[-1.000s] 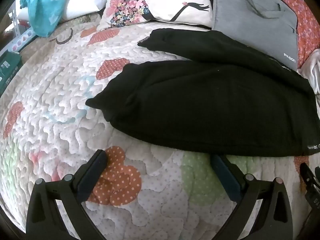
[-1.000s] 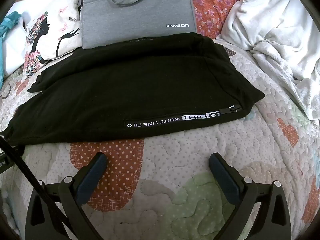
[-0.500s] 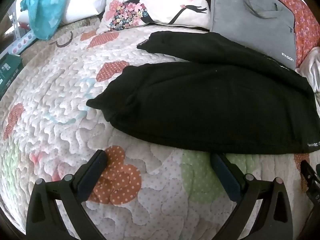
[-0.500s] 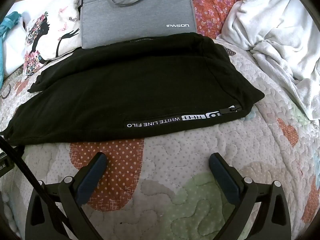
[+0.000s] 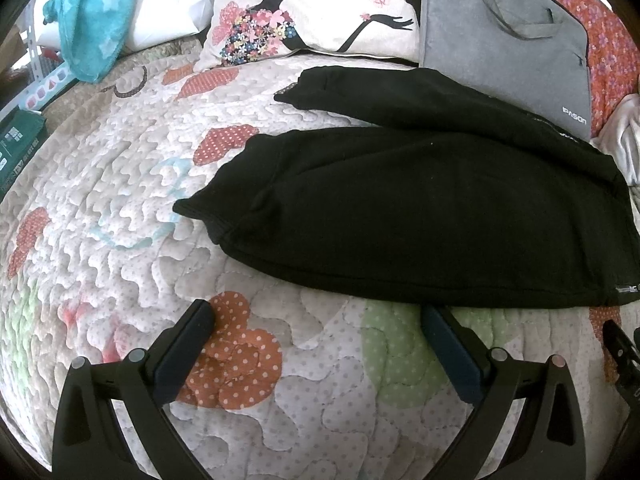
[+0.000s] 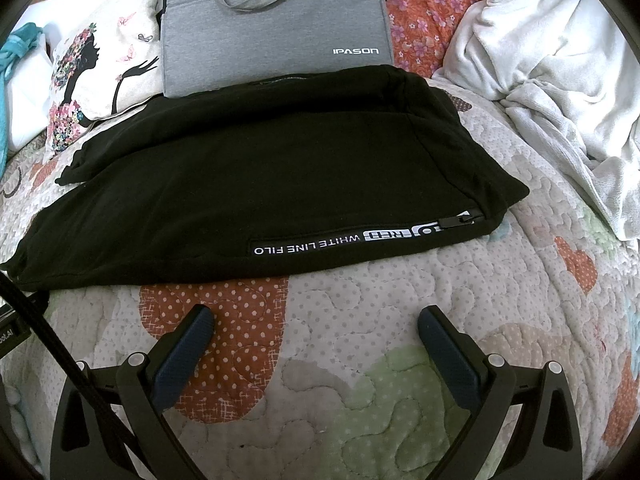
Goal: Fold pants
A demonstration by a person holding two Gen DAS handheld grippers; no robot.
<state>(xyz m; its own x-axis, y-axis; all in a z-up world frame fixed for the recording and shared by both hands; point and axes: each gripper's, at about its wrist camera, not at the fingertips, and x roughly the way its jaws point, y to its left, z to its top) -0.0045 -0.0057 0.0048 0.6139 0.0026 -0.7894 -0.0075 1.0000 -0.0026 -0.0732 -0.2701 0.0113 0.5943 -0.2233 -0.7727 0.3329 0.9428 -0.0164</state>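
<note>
Now we judge the pants (image 6: 248,184) need their 2 legs stacked, so we should pinch the near edge at both ends and lift evenly so the fabric does not bunch. Our left claw (image 5: 316,334) and right claw (image 6: 314,332) gape wide over the quilt (image 6: 360,360), holding and touching nothing, just short of the pants.

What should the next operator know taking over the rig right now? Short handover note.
Left gripper: open, empty, hovering over the quilt just short of the pants' near edge.
Right gripper: open, empty, same stance near the zip pocket.
Black pants: flat on the quilt, legs laid roughly one over the other, far edge against the grey IPASON laptop bag.
Done: apparently the lengthwise fold.
Left: grasp one end and fold across.
</note>
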